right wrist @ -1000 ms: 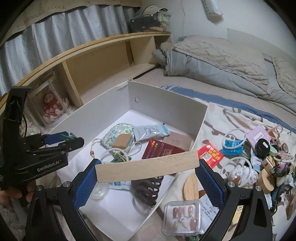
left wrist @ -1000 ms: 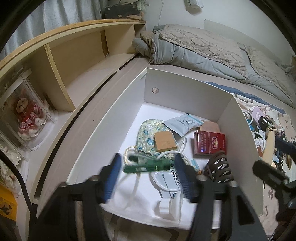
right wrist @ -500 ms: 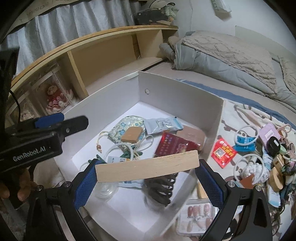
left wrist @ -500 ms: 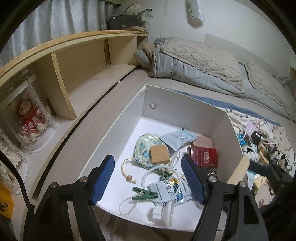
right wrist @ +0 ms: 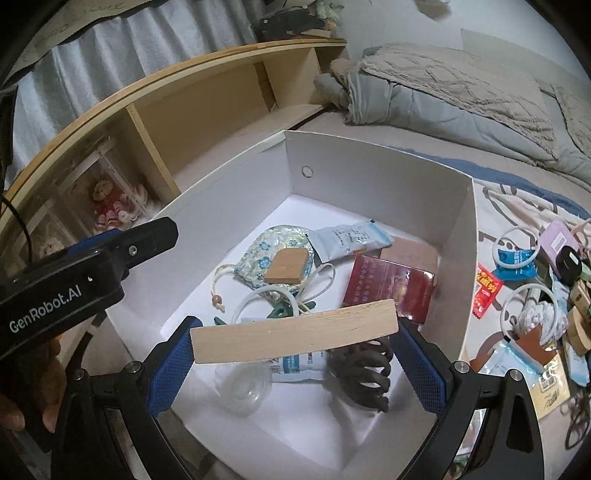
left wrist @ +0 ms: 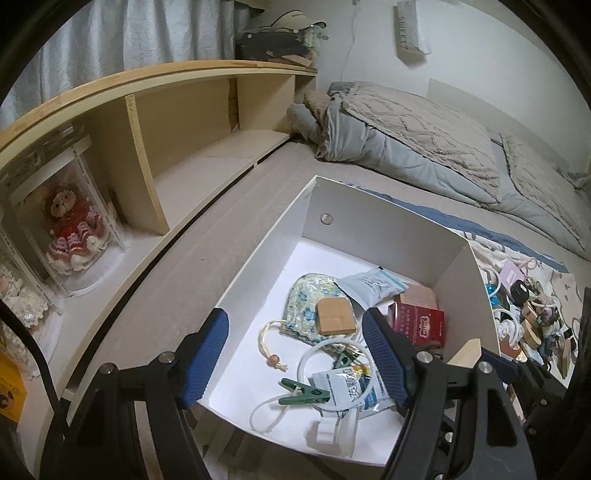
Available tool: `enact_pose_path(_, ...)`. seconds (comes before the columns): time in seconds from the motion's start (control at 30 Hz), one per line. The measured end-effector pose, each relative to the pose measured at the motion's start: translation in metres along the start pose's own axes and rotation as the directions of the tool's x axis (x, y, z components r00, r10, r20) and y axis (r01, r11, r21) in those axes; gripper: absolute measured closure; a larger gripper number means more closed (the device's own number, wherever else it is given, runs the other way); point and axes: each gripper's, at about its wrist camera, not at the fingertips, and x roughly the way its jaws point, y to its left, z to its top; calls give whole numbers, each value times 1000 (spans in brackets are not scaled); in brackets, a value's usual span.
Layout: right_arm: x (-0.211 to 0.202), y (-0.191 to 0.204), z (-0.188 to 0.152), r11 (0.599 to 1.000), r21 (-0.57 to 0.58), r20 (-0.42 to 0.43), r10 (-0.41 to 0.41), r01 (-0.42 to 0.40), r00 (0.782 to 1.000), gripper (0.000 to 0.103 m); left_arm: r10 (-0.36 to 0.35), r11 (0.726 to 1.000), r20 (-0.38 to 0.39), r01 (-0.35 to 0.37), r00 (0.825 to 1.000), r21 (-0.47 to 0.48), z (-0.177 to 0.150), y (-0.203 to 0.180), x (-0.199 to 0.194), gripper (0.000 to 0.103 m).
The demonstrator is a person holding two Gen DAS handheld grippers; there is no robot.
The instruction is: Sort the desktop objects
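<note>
Your right gripper [right wrist: 295, 354] clamps a wooden strip [right wrist: 294, 330] over the part-filled white box [right wrist: 373, 177]; left gripper [left wrist: 295, 356] spread, empty — loose clutter [right wrist: 532, 295] outside remains unsorted.

I'm in a bedroom at home: a bed [left wrist: 369, 192] with a rumpled quilt [left wrist: 424, 136], wooden shelf [left wrist: 207, 122] and curtain [left wrist: 122, 37] alongside.

From my wrist cameras, the wooden shelf unit [left wrist: 207, 122] is the landmark. Its lower-left compartment holds a doll in a red dress [left wrist: 74, 236] inside a clear case. A gray curtain [left wrist: 122, 33] hangs behind it. A rumpled gray quilt [left wrist: 417, 136] lies right of it.
</note>
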Motion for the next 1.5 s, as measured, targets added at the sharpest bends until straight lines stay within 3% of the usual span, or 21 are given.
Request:
enact_pose_path(0.3,2,7,-2,999,9,30,-31,31,999,0,28,1000,18,-28,999,5,0,0,-2,22)
enact_pose_path(0.47,-1,5,-1,997,6,67,-71,71,995,0,3,1000,12,-2,1000,-31,2,4,-3,11)
enact_pose_path(0.63,-3,-2,0,996,19,75,-87,85,993,0,22,998,21,-21,1000,-52,3,10,-5,5)
enact_pose_path(1.5,-42,-5,14,989,-75,164,-114,128,980,0,51,998,84,-47,995,-47,8,4,-33,5)
